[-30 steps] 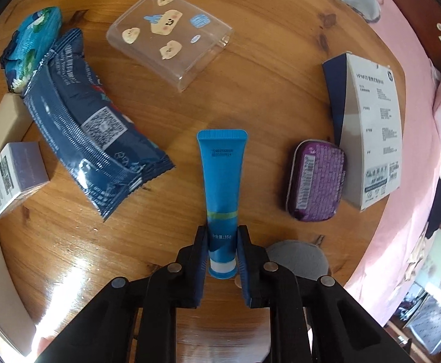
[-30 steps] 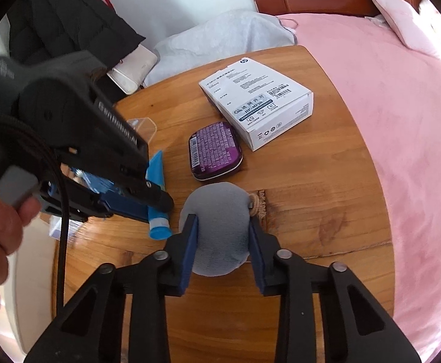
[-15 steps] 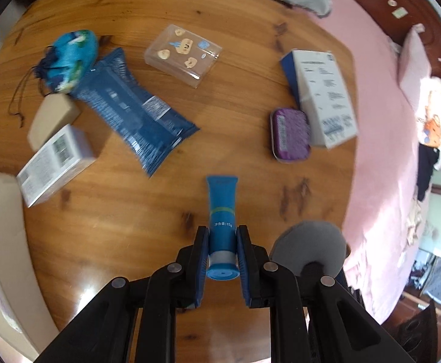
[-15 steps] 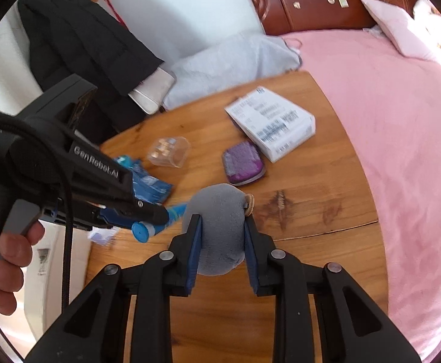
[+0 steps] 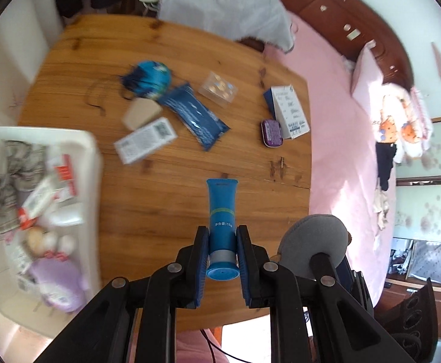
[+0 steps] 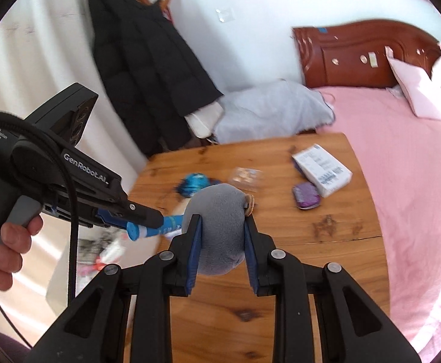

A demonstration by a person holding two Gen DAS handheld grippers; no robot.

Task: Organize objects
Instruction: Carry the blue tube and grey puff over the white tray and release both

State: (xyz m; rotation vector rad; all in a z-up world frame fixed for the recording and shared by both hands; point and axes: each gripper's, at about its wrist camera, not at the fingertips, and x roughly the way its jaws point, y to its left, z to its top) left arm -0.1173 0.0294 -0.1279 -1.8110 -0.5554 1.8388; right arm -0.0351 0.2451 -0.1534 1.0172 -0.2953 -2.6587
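- The left gripper [image 5: 222, 252] is clamped on a blue tube [image 5: 222, 211] near its cap end; the tube hangs above the wooden table [image 5: 166, 199], touching nothing else
- The right gripper [image 6: 222, 236] is closed on a soft grey pouch [image 6: 218, 211], both blue pads pressed into its sides; the pouch is likewise lifted off the table
- In the left wrist view the pouch shows just to the right of the tube, the two near each other but apart
- A white bin [image 5: 78, 139] sits at the table's left edge, crowded with packets, small boxes and a lilac item; its contents are blurred
- On the table lie a dark blue sachet [image 5: 194, 115], a white barcode box [image 5: 144, 139] just left of it, a tan block [image 5: 141, 114], a blue drawstring bag [image 5: 150, 78] and a clear plastic case [image 5: 218, 89]
- Near the table's right edge, a purple tin [image 5: 270, 132] lies just beside a white and blue carton [image 5: 290, 112]
- A person's hand [image 6: 5, 242] grips the left gripper's handle in the right wrist view
- A pink bed [image 6: 417, 181] borders the table
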